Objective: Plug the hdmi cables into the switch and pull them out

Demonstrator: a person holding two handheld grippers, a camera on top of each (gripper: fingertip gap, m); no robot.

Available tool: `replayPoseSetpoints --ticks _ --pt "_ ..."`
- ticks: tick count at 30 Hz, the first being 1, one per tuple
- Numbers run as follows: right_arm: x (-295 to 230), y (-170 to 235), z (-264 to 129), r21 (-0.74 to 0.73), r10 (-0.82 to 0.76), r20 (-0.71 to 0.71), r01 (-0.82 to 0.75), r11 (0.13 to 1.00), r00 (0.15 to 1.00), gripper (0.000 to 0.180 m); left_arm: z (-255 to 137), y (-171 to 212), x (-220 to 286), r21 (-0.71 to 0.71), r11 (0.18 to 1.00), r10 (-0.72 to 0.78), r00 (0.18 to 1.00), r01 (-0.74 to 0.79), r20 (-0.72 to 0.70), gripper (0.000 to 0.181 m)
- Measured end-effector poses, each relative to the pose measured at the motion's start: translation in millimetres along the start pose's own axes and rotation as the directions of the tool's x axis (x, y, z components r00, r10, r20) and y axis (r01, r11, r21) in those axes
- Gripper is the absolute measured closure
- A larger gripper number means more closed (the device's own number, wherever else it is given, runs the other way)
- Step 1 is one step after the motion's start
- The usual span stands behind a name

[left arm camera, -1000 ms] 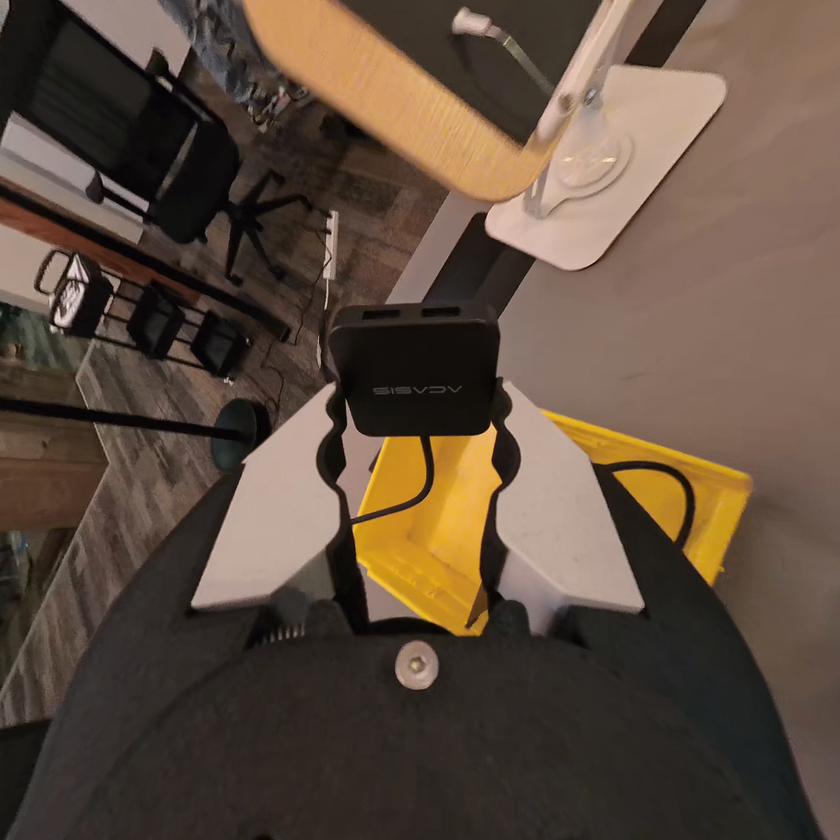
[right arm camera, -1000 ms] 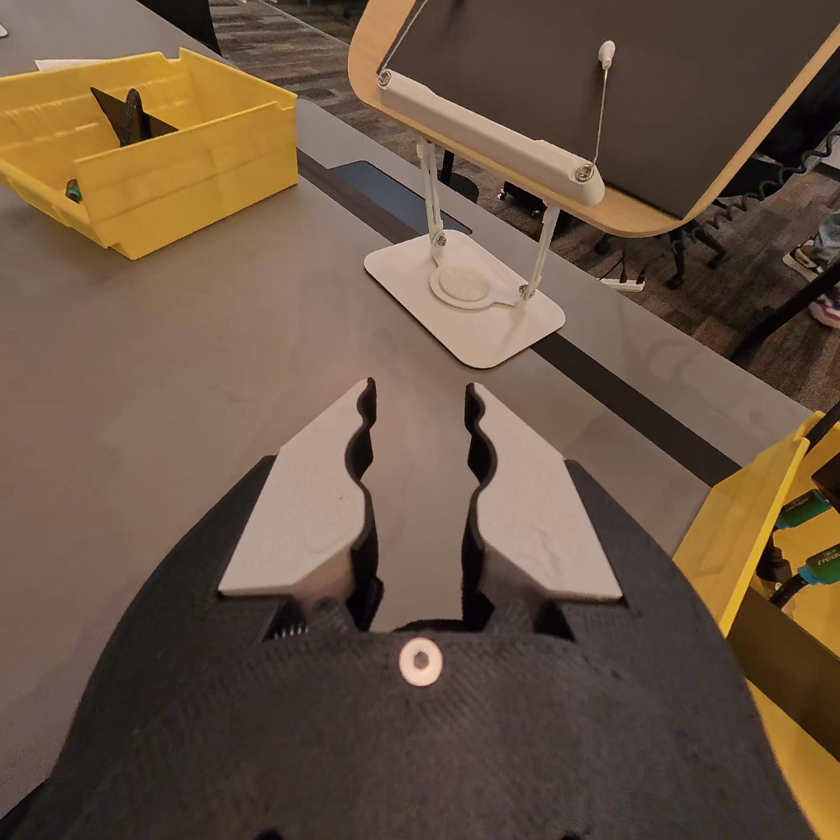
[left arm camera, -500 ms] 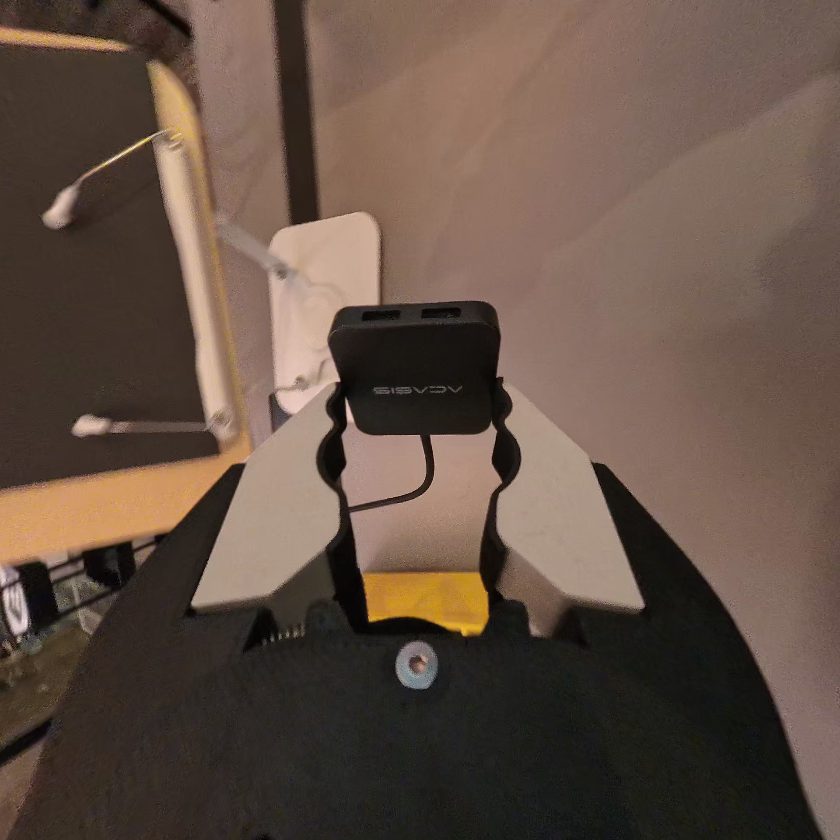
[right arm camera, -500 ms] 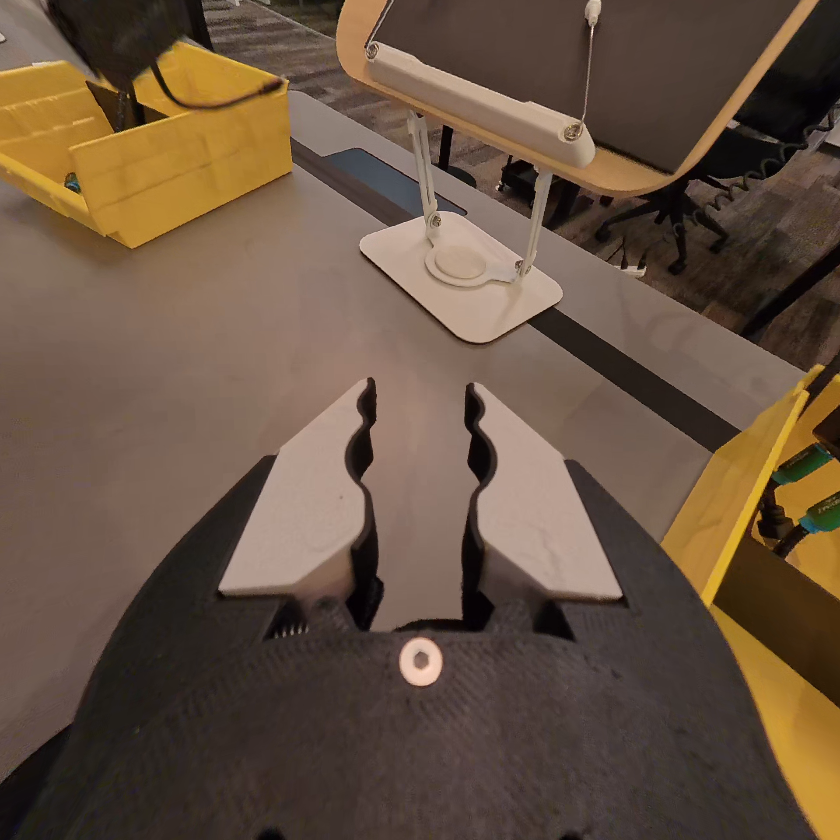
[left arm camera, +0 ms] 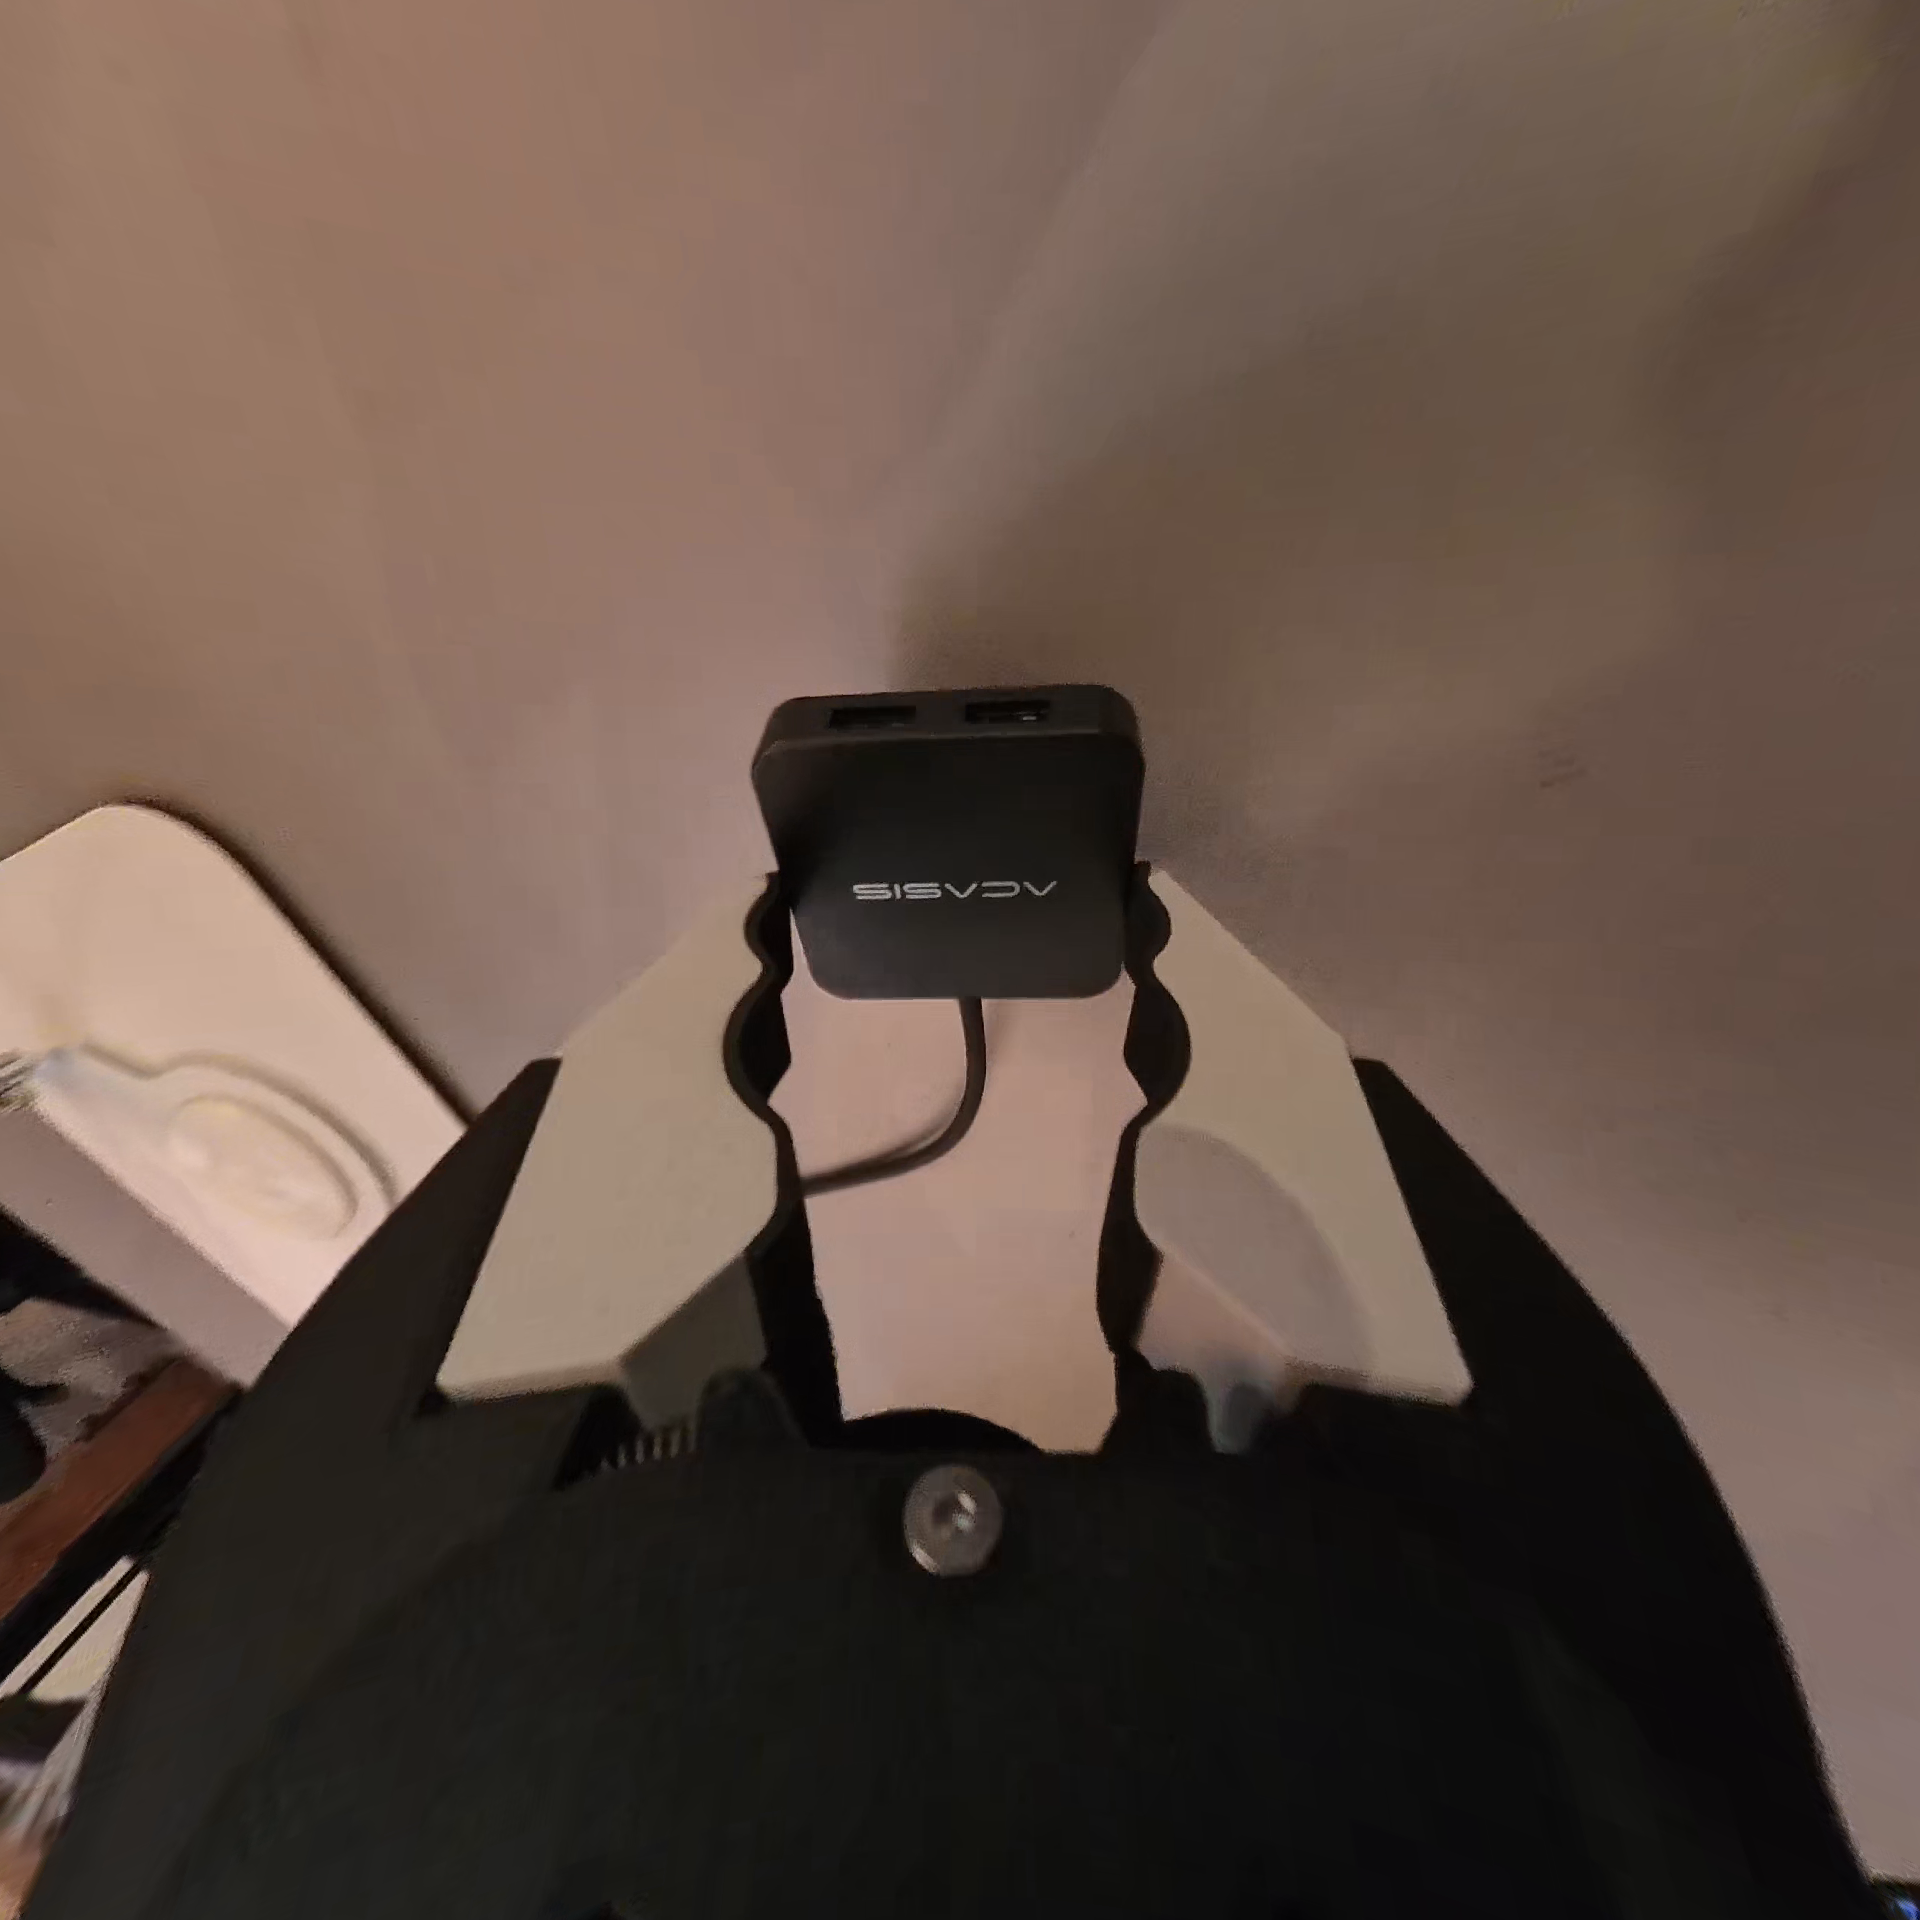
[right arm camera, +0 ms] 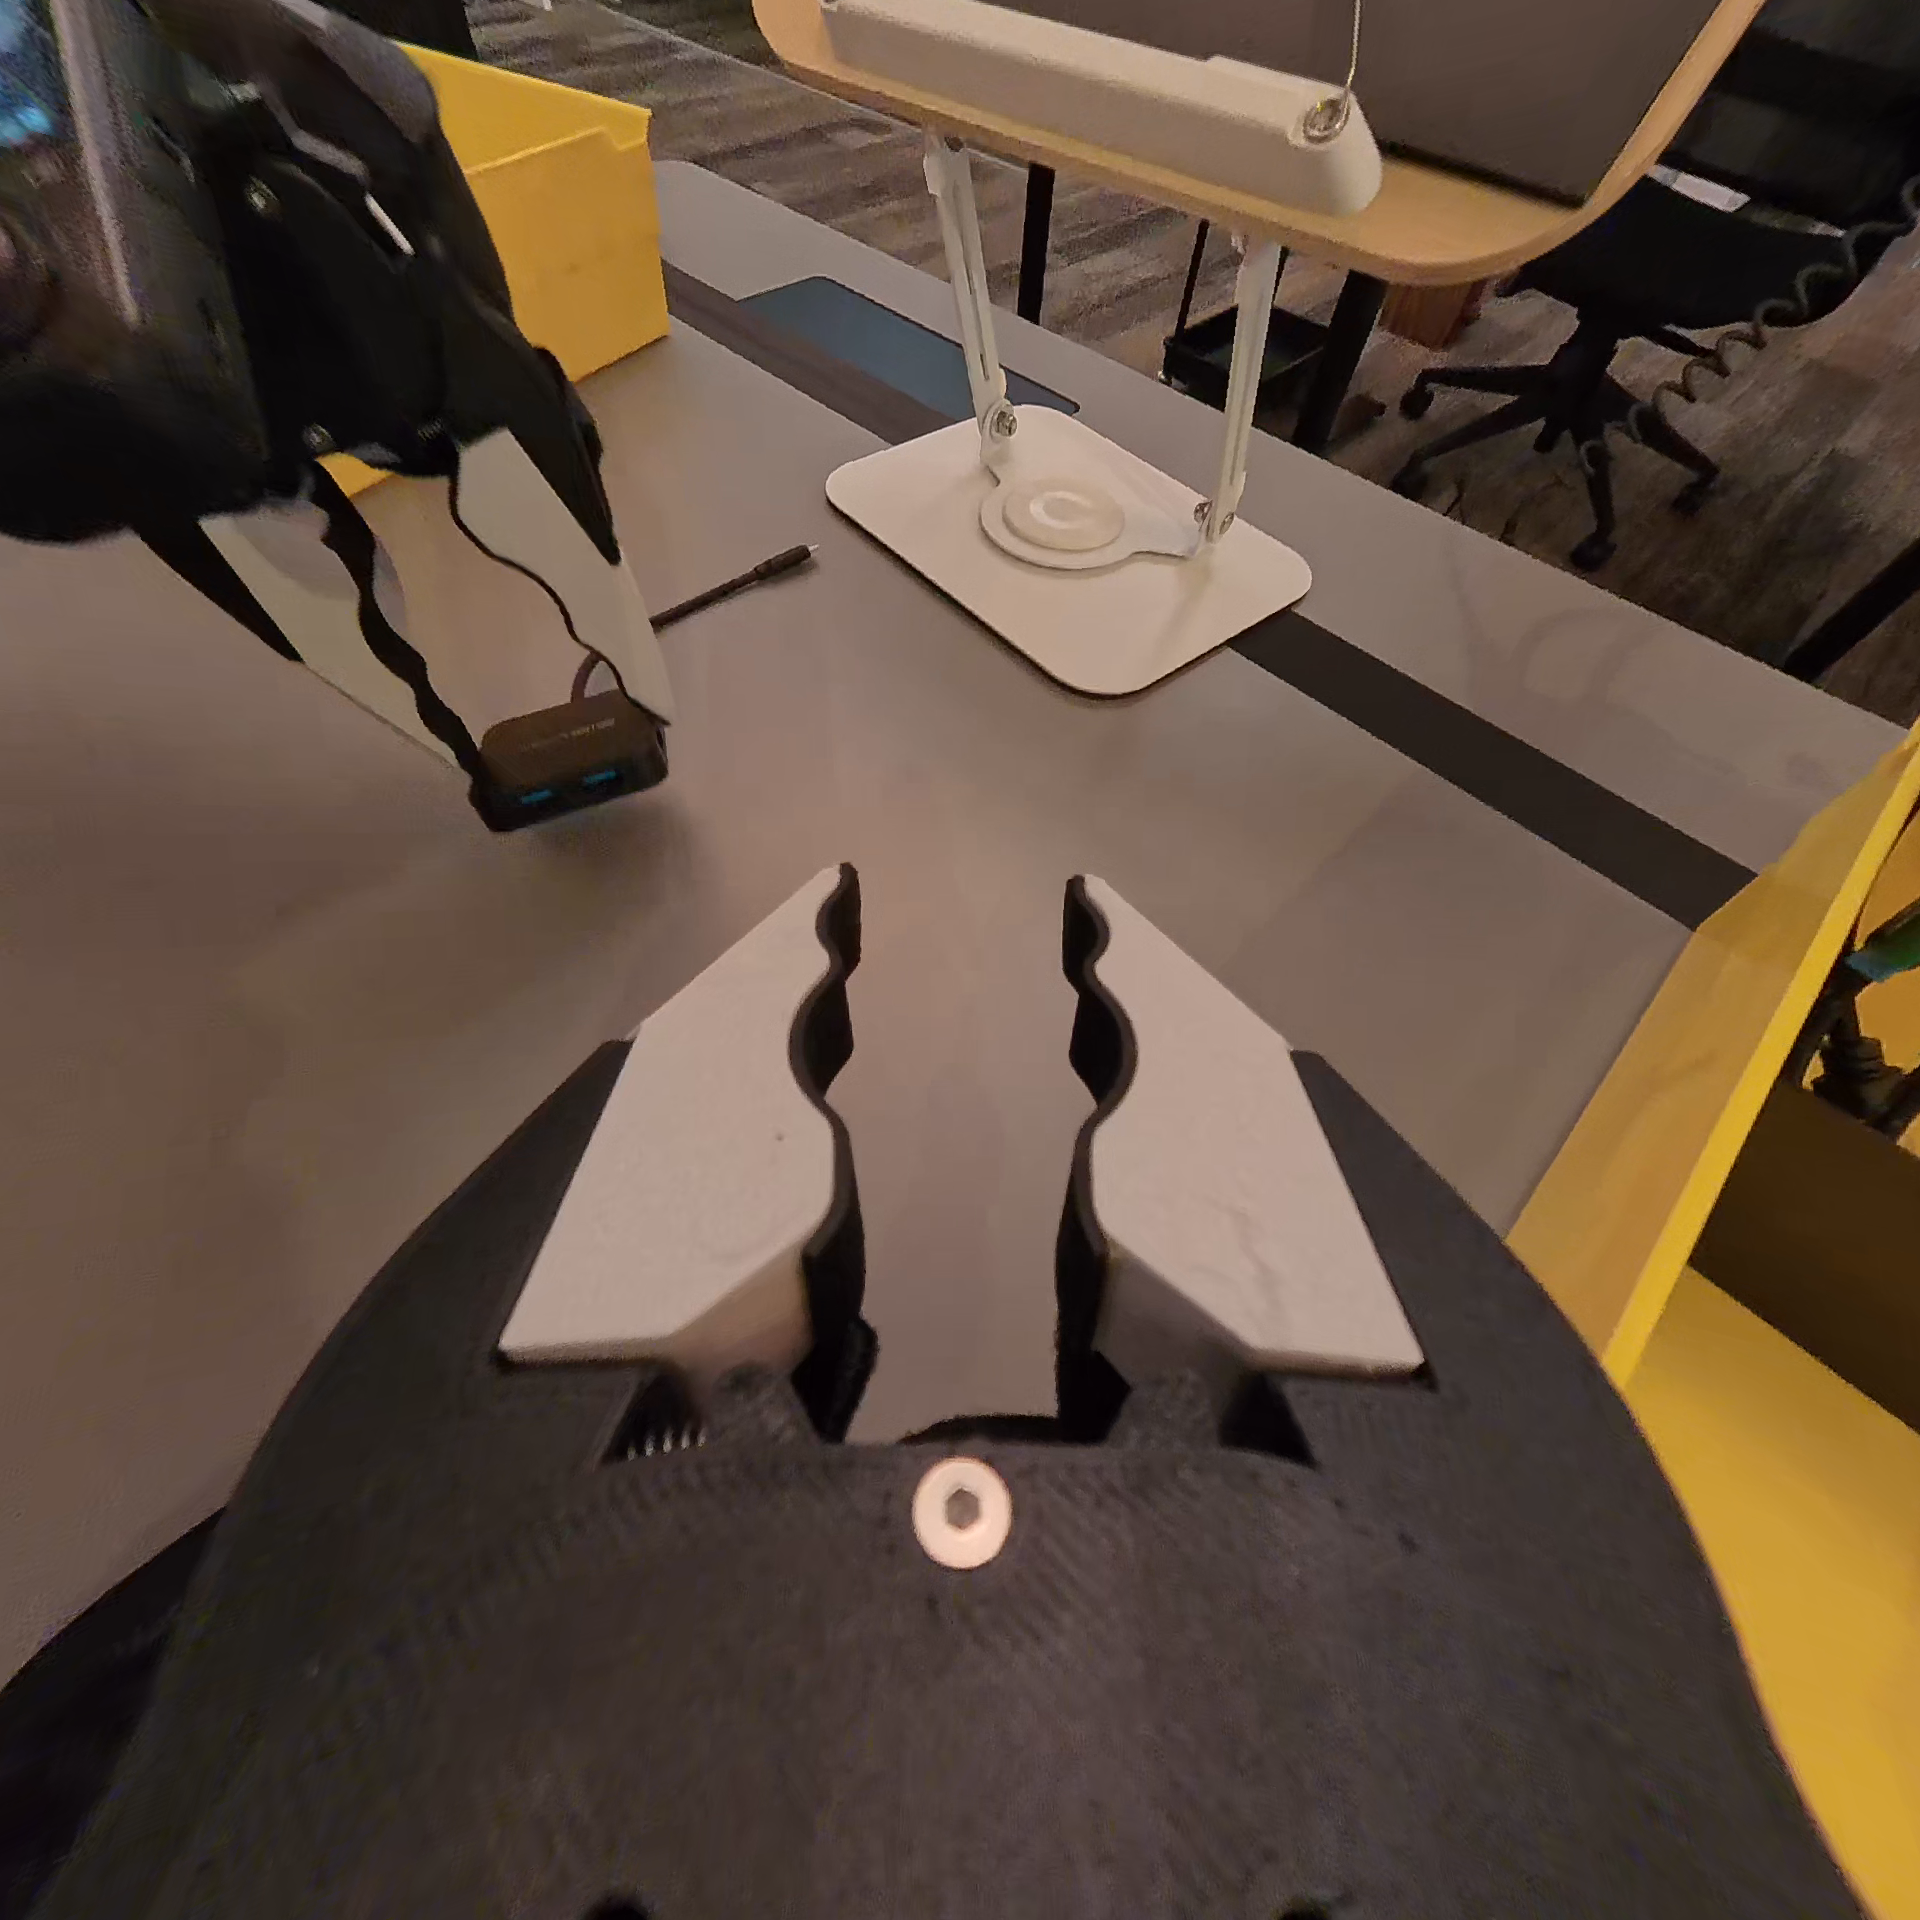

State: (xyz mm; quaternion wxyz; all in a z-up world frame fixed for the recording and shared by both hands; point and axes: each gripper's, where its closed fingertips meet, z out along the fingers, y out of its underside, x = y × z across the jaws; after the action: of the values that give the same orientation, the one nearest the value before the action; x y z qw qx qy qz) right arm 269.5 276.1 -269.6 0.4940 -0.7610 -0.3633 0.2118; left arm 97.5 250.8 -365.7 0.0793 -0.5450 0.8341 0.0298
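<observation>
My left gripper is shut on a black square switch, held by its sides at the fingertips, with two ports facing away. In the right wrist view, the left gripper holds the switch low over the grey table; I cannot tell whether it touches. The switch's thin black cable trails on the table behind it. My right gripper is open and empty above the table, to the right of the switch. Green-ended HDMI cables lie in a yellow bin at the right edge, mostly hidden.
A white stand base carries a wooden-edged board at the table's far side; the base also shows in the left wrist view. A second yellow bin stands at the back left. Office chairs stand beyond the table edge. There is about 20 centimetres between the tips of the two grippers.
My left gripper has swung with the switch from above the left yellow bin down to the table's middle, entering the right wrist view. The right gripper stayed open and shifted slightly forward.
</observation>
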Motion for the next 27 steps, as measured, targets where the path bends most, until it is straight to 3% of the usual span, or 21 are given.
replayPoseSetpoints --ticks 4,12,17,22,27 --pt "-1.7 5.5 2.1 -0.002 0.01 0.01 -0.01 1.0 1.0 0.142 23.0 -1.0 12.5 -0.038 0.999 0.027 0.997 -0.03 -0.078 0.118" --pt "-7.4 5.0 4.7 0.002 0.01 0.026 -0.01 1.0 1.0 0.142 23.5 -6.7 16.7 -0.01 1.0 -0.019 0.991 0.018 -0.13 0.118" --pt "-8.9 3.1 3.6 0.007 0.008 0.029 -0.008 1.0 1.0 0.143 22.0 -9.0 17.4 0.033 0.995 -0.093 0.991 0.097 -0.097 0.085" --pt "-8.9 1.9 2.6 0.011 0.005 0.029 -0.005 1.0 1.0 0.143 -14.9 -8.6 3.8 0.176 0.956 -0.24 0.971 0.235 0.008 0.078" --pt "-8.1 1.0 2.5 0.015 0.004 0.027 -0.005 1.0 1.0 0.143 -83.4 43.9 -1.4 0.286 0.879 -0.436 0.885 0.381 0.162 0.099"
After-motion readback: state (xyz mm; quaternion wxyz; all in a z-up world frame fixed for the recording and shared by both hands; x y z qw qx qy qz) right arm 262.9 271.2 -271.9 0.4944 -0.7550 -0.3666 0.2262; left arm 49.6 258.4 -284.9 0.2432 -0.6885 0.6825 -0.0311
